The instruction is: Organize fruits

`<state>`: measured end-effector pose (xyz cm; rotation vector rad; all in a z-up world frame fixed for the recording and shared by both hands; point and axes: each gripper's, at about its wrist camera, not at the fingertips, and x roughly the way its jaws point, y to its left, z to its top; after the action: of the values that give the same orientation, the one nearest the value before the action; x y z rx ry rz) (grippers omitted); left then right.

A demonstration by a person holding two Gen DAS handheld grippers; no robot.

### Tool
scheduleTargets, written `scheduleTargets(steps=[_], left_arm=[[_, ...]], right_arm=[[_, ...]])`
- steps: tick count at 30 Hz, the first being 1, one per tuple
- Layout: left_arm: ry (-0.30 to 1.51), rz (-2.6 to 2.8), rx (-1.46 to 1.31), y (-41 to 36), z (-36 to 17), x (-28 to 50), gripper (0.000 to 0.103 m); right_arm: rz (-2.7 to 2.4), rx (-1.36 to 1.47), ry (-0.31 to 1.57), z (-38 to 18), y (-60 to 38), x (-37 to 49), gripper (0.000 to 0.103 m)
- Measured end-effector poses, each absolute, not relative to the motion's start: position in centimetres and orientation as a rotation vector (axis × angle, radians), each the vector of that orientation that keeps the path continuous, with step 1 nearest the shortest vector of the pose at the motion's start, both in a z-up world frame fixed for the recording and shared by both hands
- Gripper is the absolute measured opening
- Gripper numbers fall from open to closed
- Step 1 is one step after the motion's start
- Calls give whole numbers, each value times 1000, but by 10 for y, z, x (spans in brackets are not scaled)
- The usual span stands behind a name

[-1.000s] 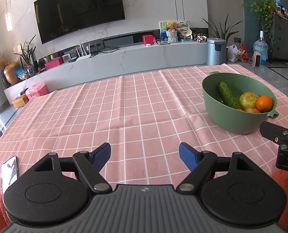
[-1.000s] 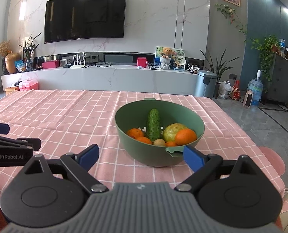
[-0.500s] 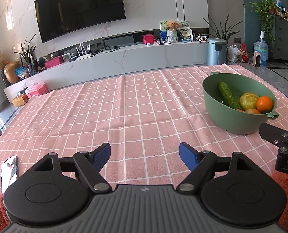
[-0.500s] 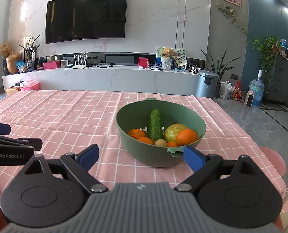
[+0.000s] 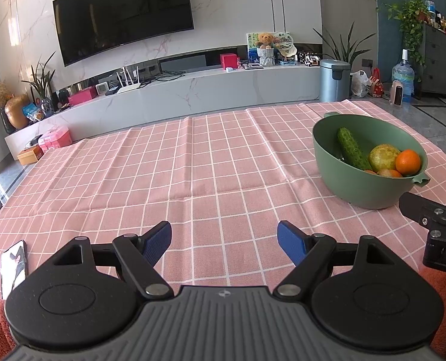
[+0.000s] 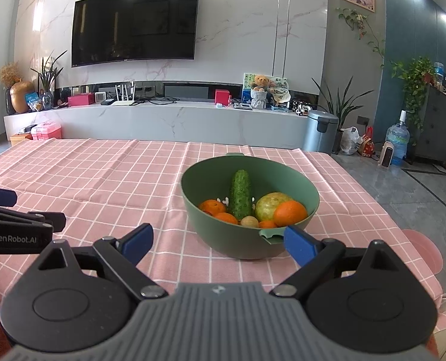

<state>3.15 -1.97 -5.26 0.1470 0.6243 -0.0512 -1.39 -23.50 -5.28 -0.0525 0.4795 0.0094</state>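
A green bowl [image 6: 310, 194] stands on the pink checked tablecloth [image 6: 102, 180] just beyond my right gripper [image 6: 218, 239], which is open and empty. The bowl holds a cucumber [image 6: 240, 194], a yellow-green round fruit [image 6: 271, 204], several oranges [image 6: 290, 213] and a small pale fruit [image 6: 249, 221]. In the left wrist view the bowl [image 5: 343, 177] is at the right, with the cucumber [image 5: 350, 149] and an orange [image 5: 407, 161] showing. My left gripper [image 5: 224, 242] is open and empty over bare cloth, left of the bowl.
A phone [image 5: 12, 266] lies at the cloth's near left corner. The table's right edge [image 6: 382, 210] drops to a grey floor. A pink round stool [image 6: 423, 251] stands by the near right corner. A TV wall and a low cabinet lie beyond the table.
Both views have shifted only slightly. The bowl and fruits have not moved and both grippers stay open.
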Motion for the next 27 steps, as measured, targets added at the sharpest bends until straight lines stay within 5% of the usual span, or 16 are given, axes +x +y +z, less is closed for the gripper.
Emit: scheduleTargets(steps=[27], left_arm=[[634, -63, 138, -23, -53, 30, 94]], right_arm=[[13, -52, 483, -55, -235, -14, 90]])
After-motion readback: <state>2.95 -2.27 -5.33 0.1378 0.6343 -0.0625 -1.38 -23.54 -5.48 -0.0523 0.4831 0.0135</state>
